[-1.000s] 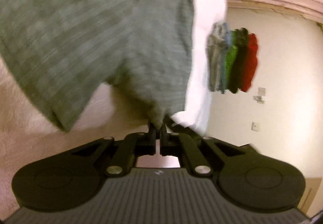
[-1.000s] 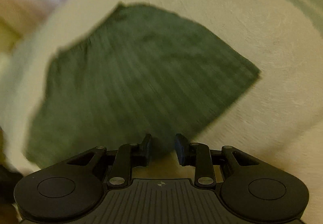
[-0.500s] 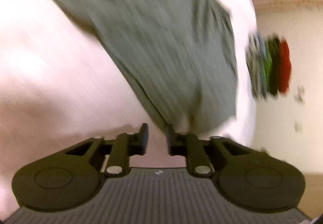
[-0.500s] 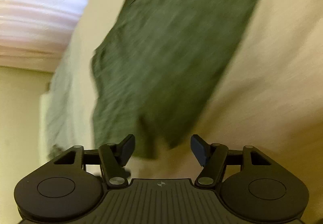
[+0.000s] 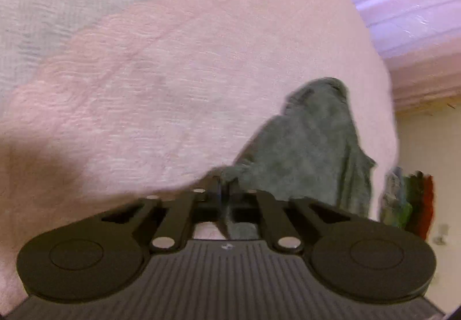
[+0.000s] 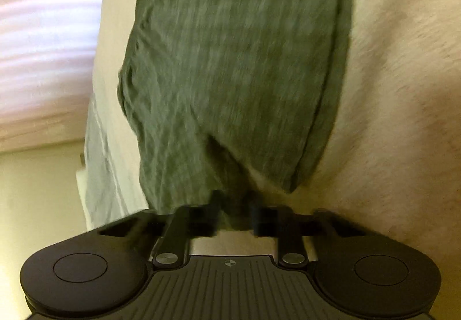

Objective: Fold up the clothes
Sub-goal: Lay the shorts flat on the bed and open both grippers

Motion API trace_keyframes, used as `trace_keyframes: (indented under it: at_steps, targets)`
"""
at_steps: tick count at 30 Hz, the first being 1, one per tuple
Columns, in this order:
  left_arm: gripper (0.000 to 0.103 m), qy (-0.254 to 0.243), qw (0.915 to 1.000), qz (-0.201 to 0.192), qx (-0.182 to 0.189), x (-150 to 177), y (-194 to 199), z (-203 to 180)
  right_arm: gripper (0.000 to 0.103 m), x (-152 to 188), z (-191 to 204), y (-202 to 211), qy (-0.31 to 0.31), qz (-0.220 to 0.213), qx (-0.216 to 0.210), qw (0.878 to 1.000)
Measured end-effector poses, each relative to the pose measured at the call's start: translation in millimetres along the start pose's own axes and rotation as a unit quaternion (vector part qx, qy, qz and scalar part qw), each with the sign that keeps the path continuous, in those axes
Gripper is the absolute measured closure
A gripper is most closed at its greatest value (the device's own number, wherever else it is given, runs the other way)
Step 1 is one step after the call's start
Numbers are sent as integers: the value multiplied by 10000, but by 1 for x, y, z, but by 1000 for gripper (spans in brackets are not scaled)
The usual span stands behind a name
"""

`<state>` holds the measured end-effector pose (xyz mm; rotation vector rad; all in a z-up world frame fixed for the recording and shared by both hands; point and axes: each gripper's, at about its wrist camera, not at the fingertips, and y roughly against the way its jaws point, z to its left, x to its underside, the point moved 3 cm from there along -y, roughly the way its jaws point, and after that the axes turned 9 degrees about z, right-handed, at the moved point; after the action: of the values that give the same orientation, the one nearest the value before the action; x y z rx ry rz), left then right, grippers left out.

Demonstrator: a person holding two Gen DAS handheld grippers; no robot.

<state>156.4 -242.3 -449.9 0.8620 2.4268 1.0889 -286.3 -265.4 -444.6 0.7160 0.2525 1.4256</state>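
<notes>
Pale bedspread (image 5: 149, 83) fills both views. Green shirt (image 6: 230, 60) lies on it, long axis running straight away from the right gripper (image 6: 232, 204), whose jaws are narrow around its near edge. Left gripper (image 5: 224, 187) pinched tight on the shirt's corner; view blurred.

Motion blur smears the green garment (image 6: 230, 66), whose top runs past the frame edge, hiding the right gripper's (image 6: 233, 204) grip.
</notes>
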Motion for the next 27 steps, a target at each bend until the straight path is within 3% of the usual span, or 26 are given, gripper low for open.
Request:
trace_keyframes:
  at_steps: [3,5,9,11,12,13,15,16,18,21,22,25,27]
  targets:
    - [102,-640,9970,-424,84,4,25,-14,101,10,6,-1,179,48,-72,9998]
    - [102,-1035,9933,-518,1,8,33,-22,101,10,3,-7,198,81,203,9996]
    - [94,-1333,9863,-1,-970,18,4,-10,101,6,5,-6,406,198,877,9951]
    - [91,-1163,9878,-24,-1035,18,5,-5,84,4,17,-1,671,385,1210,9896]
    - [87,-1120,9872,-81,-1129,16,8,-7,63,4,25,3,851,428,1387,9857]
    - [86,-1118,9850,-190,-1300,15,14,-12,53,5,34,10,1076,361,1529,9817]
    - [86,-1181,9781,-470,-1645,13,25,-26,53,5,55,28,1662,24,1705,9712]
    - [86,-1266,9751,-612,-1713,13,31,-35,53,5,67,39,2022,-245,1835,9617]
    - [86,-1600,9682,-801,-1748,20,38,-54,53,0,87,54,2767,-769,2343,9288]
    - [86,-2178,9588,-741,-1664,36,29,-82,53,-17,96,46,3751,-1115,3321,8582]
    - [86,-2366,9568,-606,-1580,43,20,-89,53,-21,92,43,3931,-1092,3475,8443]
    - [85,-2888,9473,-173,-1377,65,-8,-107,53,-32,66,36,4273,-816,3756,8184]
    - [83,-2976,9412,247,-1581,84,-27,-97,53,-35,42,32,4272,-554,4080,8050]
